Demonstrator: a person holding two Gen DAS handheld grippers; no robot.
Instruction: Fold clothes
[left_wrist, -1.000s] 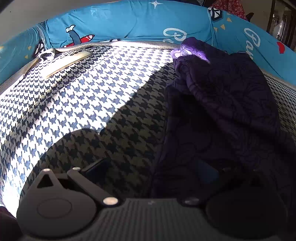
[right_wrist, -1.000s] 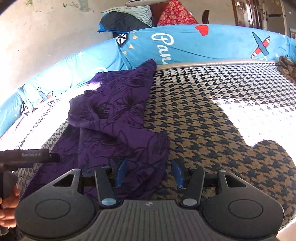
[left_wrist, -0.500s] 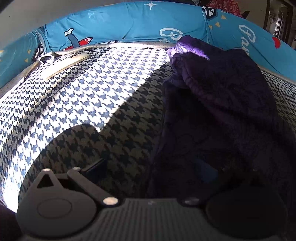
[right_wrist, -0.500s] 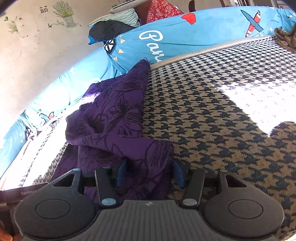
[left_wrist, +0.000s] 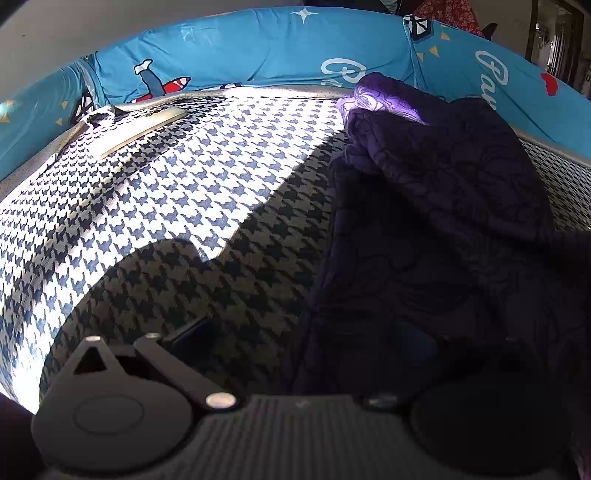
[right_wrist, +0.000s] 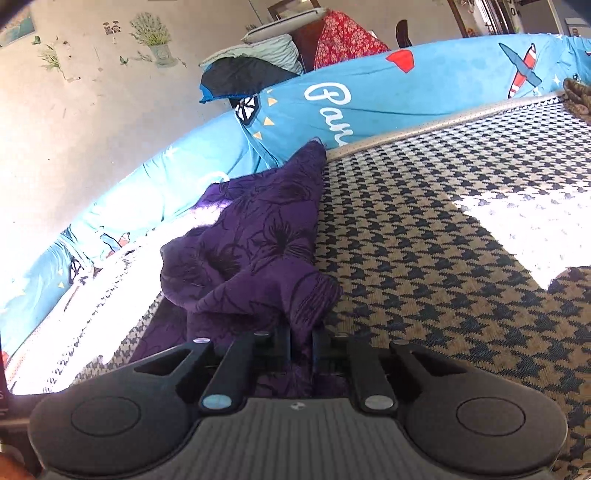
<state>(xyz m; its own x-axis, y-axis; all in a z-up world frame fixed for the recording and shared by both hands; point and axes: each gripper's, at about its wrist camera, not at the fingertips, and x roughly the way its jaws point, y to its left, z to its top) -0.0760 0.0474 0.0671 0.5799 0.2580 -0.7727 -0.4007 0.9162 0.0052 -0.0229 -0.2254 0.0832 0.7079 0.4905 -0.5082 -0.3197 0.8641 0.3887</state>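
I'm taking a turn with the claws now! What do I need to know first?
Right claw: shut on a corner of the dark purple flower-print cloth.
Left claw: wide open; its right finger is lost in shadow under the cloth's edge, holding nothing that I can see.
The cloth lies bunched on the houndstooth-patterned mat, its far end against the blue padded wall.
Done: one corner gripped. Left: grab a second corner, spread it out, fold.

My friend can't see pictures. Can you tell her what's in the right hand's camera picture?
The right gripper has its fingers pinched shut on a corner of a purple cloth with dark flowers, bunched on a checked mat. Behind runs a blue cushion with planes on it, and sunlight hits the mat on the right.
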